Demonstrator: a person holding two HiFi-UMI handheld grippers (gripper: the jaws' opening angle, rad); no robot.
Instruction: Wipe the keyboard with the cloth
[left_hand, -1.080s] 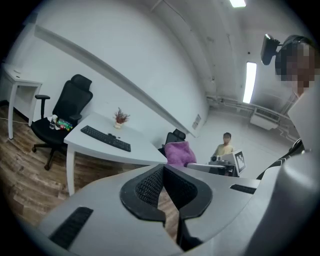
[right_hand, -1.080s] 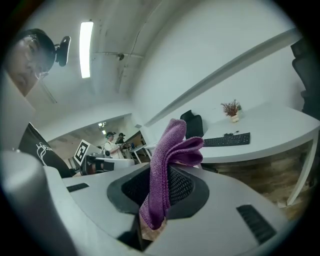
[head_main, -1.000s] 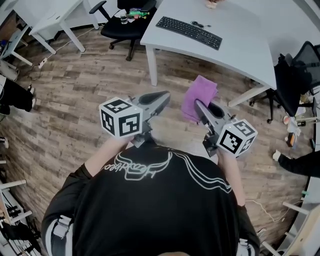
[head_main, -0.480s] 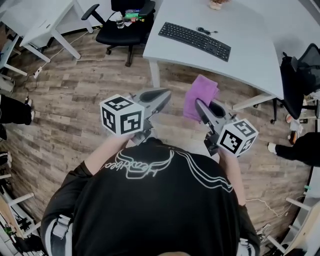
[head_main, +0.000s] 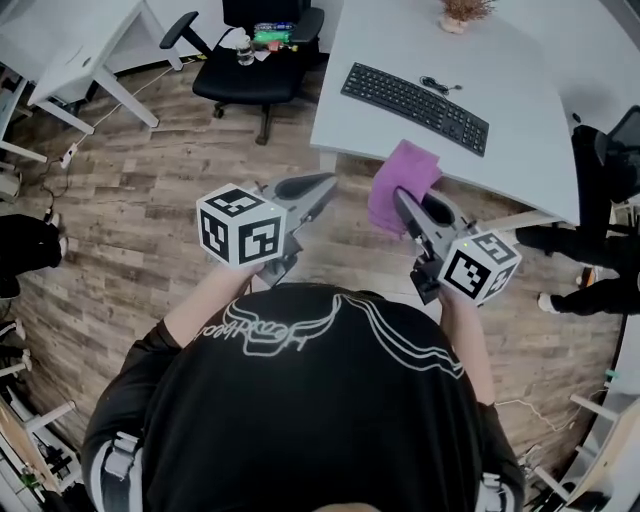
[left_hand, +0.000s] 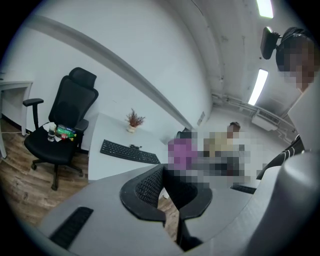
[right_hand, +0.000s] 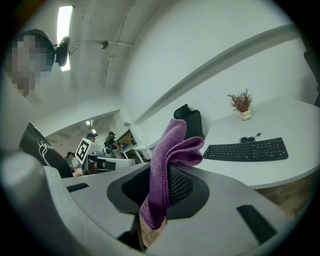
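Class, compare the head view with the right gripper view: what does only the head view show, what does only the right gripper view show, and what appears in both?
Only the head view: the person's black shirt, the marker cube on the right hand-held gripper, and a bottle on the black chair. Only the right gripper view: a ceiling light strip, and the jaws seen close, shut on the purple cloth. Both: that cloth, the keyboard, the potted plant and the white desk.
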